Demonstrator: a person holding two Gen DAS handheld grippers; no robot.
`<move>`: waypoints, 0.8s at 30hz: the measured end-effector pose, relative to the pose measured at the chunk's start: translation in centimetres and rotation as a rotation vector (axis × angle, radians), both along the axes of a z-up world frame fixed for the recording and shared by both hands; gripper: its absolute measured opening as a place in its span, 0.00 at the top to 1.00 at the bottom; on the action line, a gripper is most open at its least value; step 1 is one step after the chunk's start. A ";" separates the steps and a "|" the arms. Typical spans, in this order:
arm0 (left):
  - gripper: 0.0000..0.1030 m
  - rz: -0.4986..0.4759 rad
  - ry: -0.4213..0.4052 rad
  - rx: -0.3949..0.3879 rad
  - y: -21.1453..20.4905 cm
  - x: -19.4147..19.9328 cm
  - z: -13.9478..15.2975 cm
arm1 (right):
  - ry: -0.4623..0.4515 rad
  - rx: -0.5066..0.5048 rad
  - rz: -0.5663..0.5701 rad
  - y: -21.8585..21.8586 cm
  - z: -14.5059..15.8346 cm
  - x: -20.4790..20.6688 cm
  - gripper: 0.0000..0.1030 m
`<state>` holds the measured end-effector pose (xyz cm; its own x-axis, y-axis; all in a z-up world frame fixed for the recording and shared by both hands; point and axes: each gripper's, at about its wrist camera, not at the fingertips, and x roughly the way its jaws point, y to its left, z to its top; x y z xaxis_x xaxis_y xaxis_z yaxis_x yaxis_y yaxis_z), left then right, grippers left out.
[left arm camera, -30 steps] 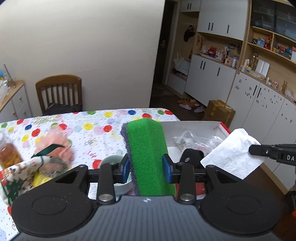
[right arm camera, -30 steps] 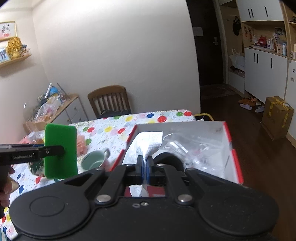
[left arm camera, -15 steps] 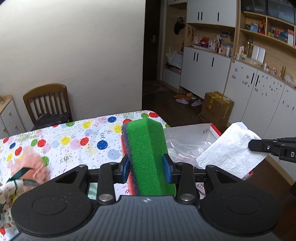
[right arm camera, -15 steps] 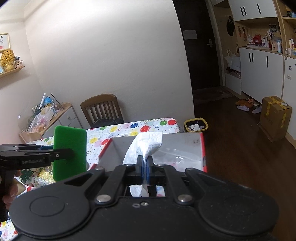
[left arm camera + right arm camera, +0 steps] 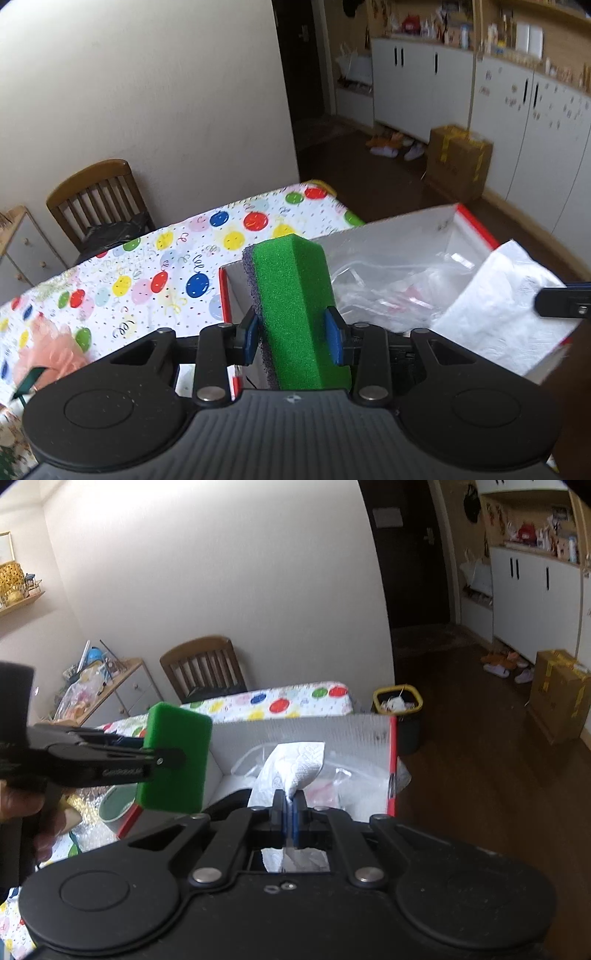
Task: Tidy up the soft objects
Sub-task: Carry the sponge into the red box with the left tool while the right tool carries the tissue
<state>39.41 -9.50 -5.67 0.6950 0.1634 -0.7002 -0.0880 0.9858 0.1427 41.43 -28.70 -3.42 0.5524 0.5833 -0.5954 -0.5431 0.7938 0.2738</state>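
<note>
Tablecloth [image 5: 192,266] with bright dots covers my table, wooden chair [image 5: 96,199] against the wall; left gripper [image 5: 293,334] clamps the green sponge [image 5: 295,295], right gripper [image 5: 289,812] pinches white tissue [image 5: 291,764] above the box [image 5: 306,731]

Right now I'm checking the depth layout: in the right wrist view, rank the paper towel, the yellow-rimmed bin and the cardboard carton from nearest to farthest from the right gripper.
1. paper towel: pinched in the right gripper, over the box.
2. yellow-rimmed bin: on the floor just behind the box, centre-right.
3. cardboard carton: far right, on the floor by the white cabinets.
</note>
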 end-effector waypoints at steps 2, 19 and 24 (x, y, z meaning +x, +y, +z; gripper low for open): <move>0.65 0.005 0.026 0.033 -0.3 0.9 -0.6 | 0.021 -0.005 0.014 0.2 -0.5 0.5 0.98; 0.66 0.005 0.170 0.091 -1.3 5.8 -4.6 | 0.081 -0.145 0.095 2.4 -4.5 3.0 0.97; 0.66 0.003 0.193 0.079 -1.5 5.8 -5.4 | 0.036 -0.216 0.123 3.3 -4.7 2.8 0.97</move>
<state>45.22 -11.02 -11.06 0.5488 0.2252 -0.8051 -0.0543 0.9706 0.2345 44.19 -25.42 -8.13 0.4610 0.5020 -0.7317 -0.6325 0.7643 0.1259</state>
